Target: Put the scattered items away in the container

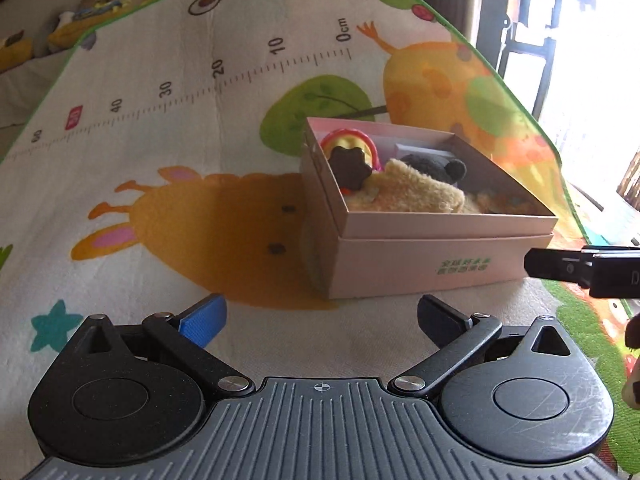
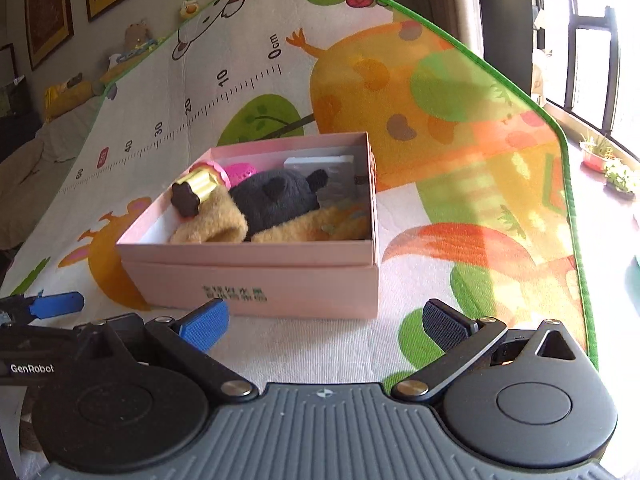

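Note:
A pink cardboard box (image 1: 440,268) (image 2: 256,276) stands on a cartoon play mat. Inside lie a tan plush piece (image 1: 416,192) (image 2: 216,226), a dark grey plush (image 1: 436,166) (image 2: 276,196), a gold tube with a brown flower-shaped cap (image 1: 348,166) (image 2: 194,192), a pink round item (image 1: 360,138) (image 2: 240,172) and a flat grey packet (image 2: 328,164). My left gripper (image 1: 320,322) hovers open in front of the box, nothing between its fingers. My right gripper (image 2: 326,324) is open too, just short of the box's near wall.
The play mat (image 1: 160,160) (image 2: 480,160) has a printed ruler and a green border. Plush toys (image 1: 92,4) line the far edge. A bright window (image 2: 592,40) and potted plants (image 2: 608,160) lie to the right. The other gripper's tip (image 1: 580,270) shows at the right edge.

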`<state>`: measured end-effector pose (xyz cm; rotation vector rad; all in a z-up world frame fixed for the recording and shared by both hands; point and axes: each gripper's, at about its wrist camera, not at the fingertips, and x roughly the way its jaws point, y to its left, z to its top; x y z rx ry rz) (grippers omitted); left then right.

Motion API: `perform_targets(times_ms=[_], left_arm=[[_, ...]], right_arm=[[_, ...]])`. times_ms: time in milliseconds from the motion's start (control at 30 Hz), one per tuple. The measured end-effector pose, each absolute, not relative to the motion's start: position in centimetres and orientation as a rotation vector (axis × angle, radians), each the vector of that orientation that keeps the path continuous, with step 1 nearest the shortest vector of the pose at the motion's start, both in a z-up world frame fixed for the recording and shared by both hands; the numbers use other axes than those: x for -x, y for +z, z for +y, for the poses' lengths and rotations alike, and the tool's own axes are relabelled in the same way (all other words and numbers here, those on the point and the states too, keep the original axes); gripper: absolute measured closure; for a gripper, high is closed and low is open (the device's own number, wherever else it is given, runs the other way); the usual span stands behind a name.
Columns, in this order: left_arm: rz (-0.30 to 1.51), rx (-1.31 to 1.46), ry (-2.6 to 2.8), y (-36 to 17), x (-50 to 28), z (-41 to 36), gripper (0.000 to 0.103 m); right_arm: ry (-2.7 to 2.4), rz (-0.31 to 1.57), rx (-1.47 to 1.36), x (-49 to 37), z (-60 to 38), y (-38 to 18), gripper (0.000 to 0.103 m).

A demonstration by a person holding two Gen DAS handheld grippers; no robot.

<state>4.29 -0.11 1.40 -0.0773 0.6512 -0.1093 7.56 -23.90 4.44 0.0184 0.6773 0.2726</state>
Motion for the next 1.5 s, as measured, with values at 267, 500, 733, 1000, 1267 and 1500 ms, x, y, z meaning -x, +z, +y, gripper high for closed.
perform_targets(times_ms=[267,500,733,1000,1267,1500], left_arm=[[0.691,0.018,0.012,-0.3,-3.1,-1.5,0.0],[0.696,-0.01,0.021,-0.5,-3.1,-1.8,0.0],[0.697,-0.011,0.022,-0.5,-3.1,-1.8,0.0],[0.699,-0.003,0.018,-0.5,-3.1,-1.7,0.0],[0.699,-0.003,0.018,-0.5,-3.1,-1.7,0.0],[0.699,-0.003,0.018,-0.5,-3.1,-1.7,0.0]], right_arm=[[0.216,0.759,0.049,-6.3,-22.9,1.8,0.0],[0.199,0.716,0.069,-6.0,-22.7,1.1,0.0],[0.187,0.698,0.069,-5.6,-22.7,1.0,0.0],[0.188,0.699,0.067,-5.7,-22.7,1.1,0.0],[0.188,0.699,0.066,-5.7,-22.6,1.1,0.0],[0.188,0.699,0.067,-5.7,-22.6,1.1,0.0]])
